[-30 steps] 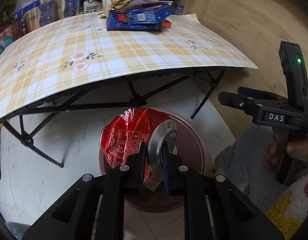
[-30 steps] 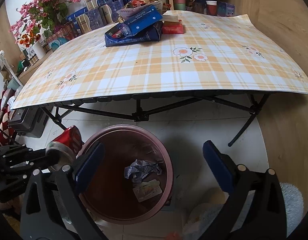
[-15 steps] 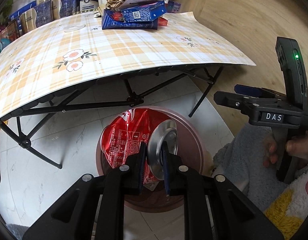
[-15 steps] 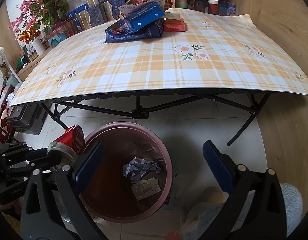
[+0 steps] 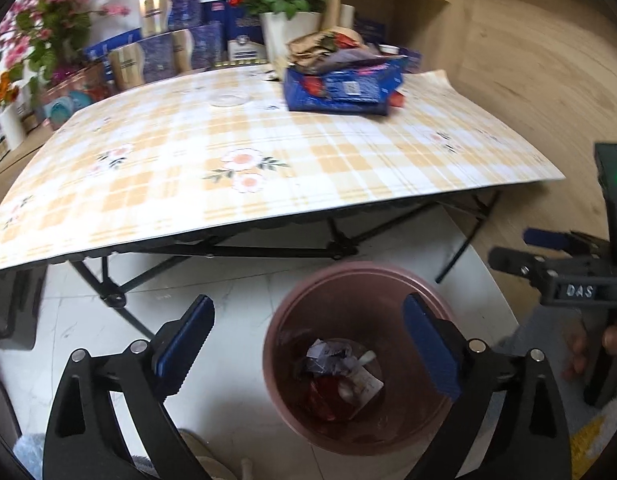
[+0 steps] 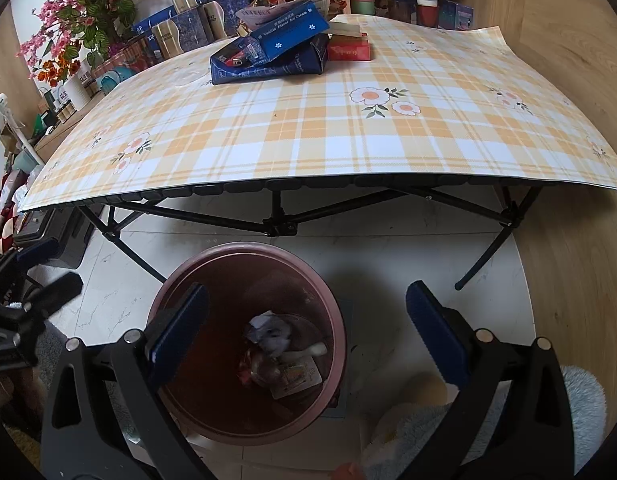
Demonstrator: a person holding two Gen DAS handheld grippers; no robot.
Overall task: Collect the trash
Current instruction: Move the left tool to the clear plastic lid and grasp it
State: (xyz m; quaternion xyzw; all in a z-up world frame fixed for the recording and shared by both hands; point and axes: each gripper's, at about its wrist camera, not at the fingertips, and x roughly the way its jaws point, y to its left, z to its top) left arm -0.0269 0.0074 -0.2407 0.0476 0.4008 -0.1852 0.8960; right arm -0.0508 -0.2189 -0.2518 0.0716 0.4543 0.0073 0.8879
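Left wrist view: red can (image 5: pixel 322 394) lies in pink bin (image 5: pixel 292 308) among paper scraps. Left hand-held gripper (image 5: pixel 308 344) spread above bin, holding nothing. Right hand-held gripper (image 6: pixel 308 332) spread too. Blue boxes (image 6: pixel 268 56) on counter (image 6: pixel 308 140).

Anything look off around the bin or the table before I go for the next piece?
Nothing spilled: the pink bin stands upright on the floor with the red can and crumpled paper inside. The only untidy spot is the heap of blue cartons and wrappers at the table's far edge. Both the left gripper and the right gripper are open.
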